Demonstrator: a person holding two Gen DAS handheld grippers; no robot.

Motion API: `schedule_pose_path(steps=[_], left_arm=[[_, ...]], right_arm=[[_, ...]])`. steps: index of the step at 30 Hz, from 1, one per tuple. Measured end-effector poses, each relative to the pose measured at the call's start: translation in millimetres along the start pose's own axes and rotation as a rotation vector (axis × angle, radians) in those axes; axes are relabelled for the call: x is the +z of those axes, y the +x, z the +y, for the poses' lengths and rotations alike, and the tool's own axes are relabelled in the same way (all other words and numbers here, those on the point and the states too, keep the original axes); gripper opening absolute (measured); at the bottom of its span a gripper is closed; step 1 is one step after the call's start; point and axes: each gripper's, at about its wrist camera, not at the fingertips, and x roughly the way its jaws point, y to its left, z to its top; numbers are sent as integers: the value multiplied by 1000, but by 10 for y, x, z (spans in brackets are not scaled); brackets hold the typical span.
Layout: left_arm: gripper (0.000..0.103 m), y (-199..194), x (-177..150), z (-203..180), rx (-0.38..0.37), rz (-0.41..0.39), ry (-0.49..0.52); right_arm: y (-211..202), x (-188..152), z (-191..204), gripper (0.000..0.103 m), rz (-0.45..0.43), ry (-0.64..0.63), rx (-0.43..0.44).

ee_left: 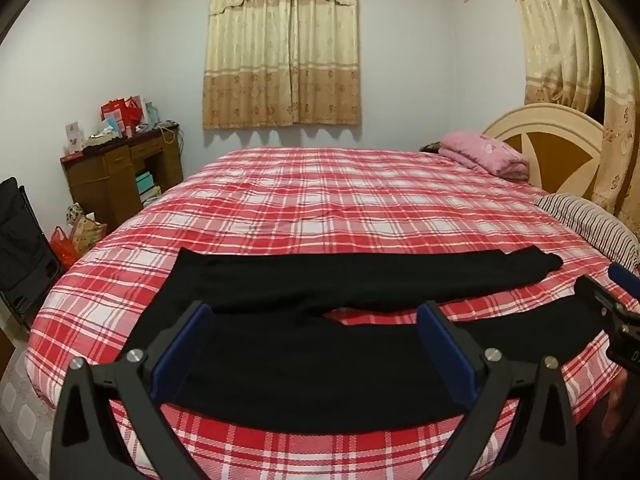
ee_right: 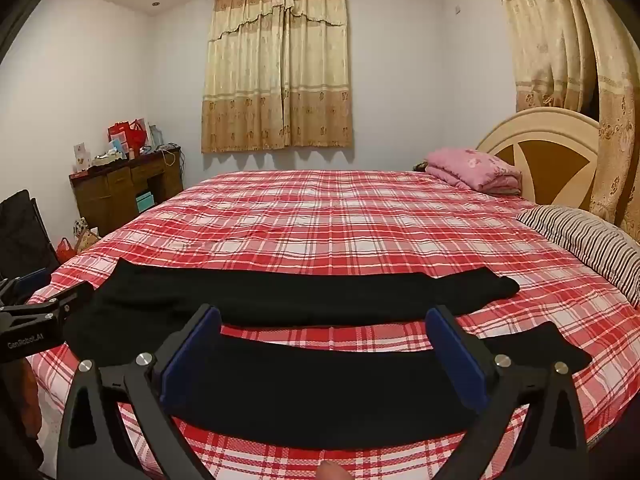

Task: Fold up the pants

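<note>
**Presently: black pants spread along the near edge of the bed, both tongs open above them**

Presently we find the black pants (ee_left: pixel 304 344) laid flat on the red plaid bed (ee_left: pixel 320 208), running lengthwise along its near edge. The two legs lie apart, with a wedge of plaid showing between them; the far leg ends in a cuff (ee_right: pixel 504 286) toward the headboard side, and the near leg's cuff (ee_right: pixel 568 354) stops short of the bed's edge.

We note the left tongs (ee_left: pixel 316 320) spread wide, blue pads on either side of the waist end of the near leg, nothing between them but cloth below. Whether the pads touch the fabric we cannot tell. The right tongs (ee_right: pixel 322 322) are likewise wide open over the middle of the near leg, gripping nothing. Each pair shows at the margin of the other's view.

Beyond the far leg the bed lies bare as far as the window wall, save a folded pink quilt (ee_left: pixel 484 154) and a striped pillow (ee_right: pixel 584 236) by the headboard (ee_left: pixel 556 144). A strip of plaid borders the near leg on our side. At left a cluttered brown desk (ee_left: pixel 120 172) stands off the bed against the wall, with bags on the floor beside it.
</note>
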Motion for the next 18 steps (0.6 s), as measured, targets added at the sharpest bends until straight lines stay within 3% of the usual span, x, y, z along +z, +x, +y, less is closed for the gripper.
schedule_pose_path(steps=[18], left_arm=[[103,4,-7,12,-26,-13,-1]], right_arm=[[64,-43,28,102,9,-9,1]])
